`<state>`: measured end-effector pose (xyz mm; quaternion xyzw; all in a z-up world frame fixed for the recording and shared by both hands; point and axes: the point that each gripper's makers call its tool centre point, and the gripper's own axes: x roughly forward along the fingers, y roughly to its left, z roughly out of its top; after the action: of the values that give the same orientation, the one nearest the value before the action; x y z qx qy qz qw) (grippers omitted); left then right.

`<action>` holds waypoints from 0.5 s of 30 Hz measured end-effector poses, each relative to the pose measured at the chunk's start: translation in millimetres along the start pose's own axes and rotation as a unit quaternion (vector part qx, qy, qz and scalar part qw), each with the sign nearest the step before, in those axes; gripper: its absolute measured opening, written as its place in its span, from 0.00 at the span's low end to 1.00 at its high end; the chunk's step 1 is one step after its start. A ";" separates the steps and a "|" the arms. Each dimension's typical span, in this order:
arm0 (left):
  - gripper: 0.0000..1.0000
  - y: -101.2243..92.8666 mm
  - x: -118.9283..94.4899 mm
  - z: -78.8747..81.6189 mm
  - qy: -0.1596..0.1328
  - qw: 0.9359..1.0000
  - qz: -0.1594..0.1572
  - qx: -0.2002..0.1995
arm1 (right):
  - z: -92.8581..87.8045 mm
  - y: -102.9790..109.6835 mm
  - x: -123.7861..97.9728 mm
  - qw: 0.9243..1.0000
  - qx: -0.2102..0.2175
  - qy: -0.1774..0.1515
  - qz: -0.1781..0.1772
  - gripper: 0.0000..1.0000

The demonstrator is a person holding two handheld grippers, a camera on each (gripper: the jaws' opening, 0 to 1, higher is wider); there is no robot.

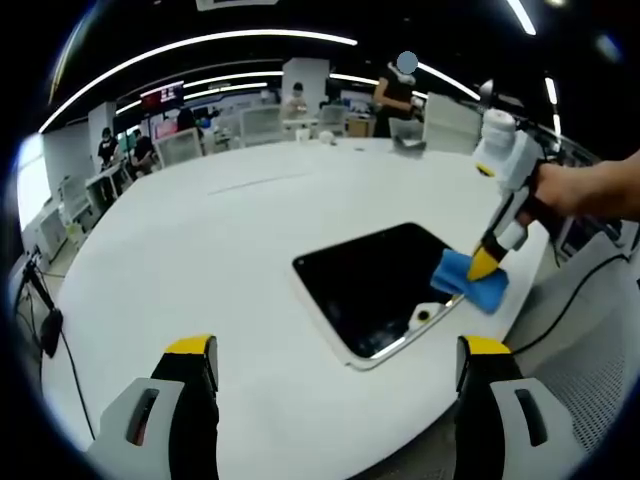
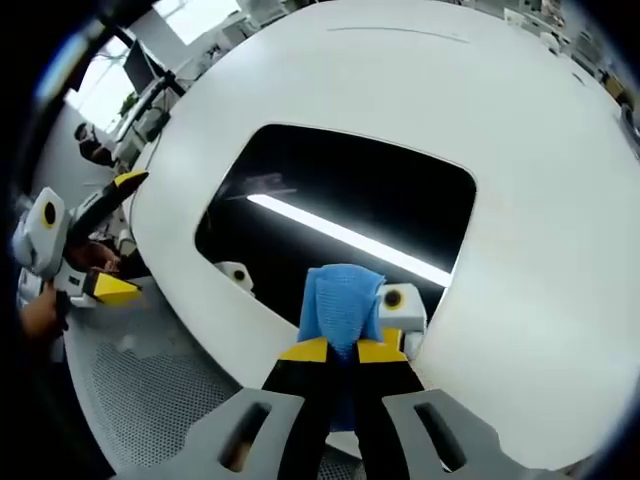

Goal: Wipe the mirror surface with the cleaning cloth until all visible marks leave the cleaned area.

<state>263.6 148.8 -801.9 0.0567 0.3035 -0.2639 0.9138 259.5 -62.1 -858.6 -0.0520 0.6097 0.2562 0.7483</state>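
Your right gripper [image 2: 341, 350]: closed on the cleaning cloth [image 2: 338, 302]; its yellow-tipped jaws pinch the blue fabric between them, and the cloth's free end rests on the mirror [image 2: 340, 205] near its closest edge. From your left gripper view the same gripper [image 1: 484, 262] comes down from your hand [image 1: 570, 190] at the right, cloth [image 1: 468, 279] bunched under its tip at the mirror's [image 1: 375, 285] right edge.

Your left gripper [image 1: 335, 360]: open, jaws wide apart and holding nothing, hovering over the bare white surface [image 1: 220, 250] short of the mirror. In your right gripper view it sits off the surface's rim at the left [image 2: 105, 235].

Left gripper view adds: the far room, with chairs [image 1: 260, 125], screens [image 1: 162, 96] and people [image 1: 395, 90] standing beyond the surface, and small objects at its far edge, too small to tell.

Right gripper view adds: a ceiling light reflected as a bright bar [image 2: 350, 238] across the glass, and a perforated grey floor mat [image 2: 150, 380] below the rim.

In the way: nothing lies between the cloth and the glass.

Materials and shapes: the mirror is a dark, glossy rounded rectangle in a thin white frame, lying flat; the cloth looks like woven microfibre; the surface is smooth, white and rounded.
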 end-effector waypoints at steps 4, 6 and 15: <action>1.00 -0.3 0.2 0.2 0.000 1.000 -0.001 0.000 | -2.0 -3.4 -1.6 1.000 0.002 0.000 -0.002 0.02; 1.00 -0.1 0.2 0.1 0.000 1.000 -0.001 0.000 | -3.4 -5.5 -2.6 1.000 0.002 0.000 -0.003 0.02; 1.00 -0.1 0.4 0.2 -0.001 1.000 -0.001 -0.002 | -7.5 -15.6 -6.1 1.000 0.007 0.001 -0.006 0.02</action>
<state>264.0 148.5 -801.9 0.0541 0.3031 -0.2641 0.9140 259.1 -80.4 -858.5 -0.0502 0.6118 0.2473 0.7497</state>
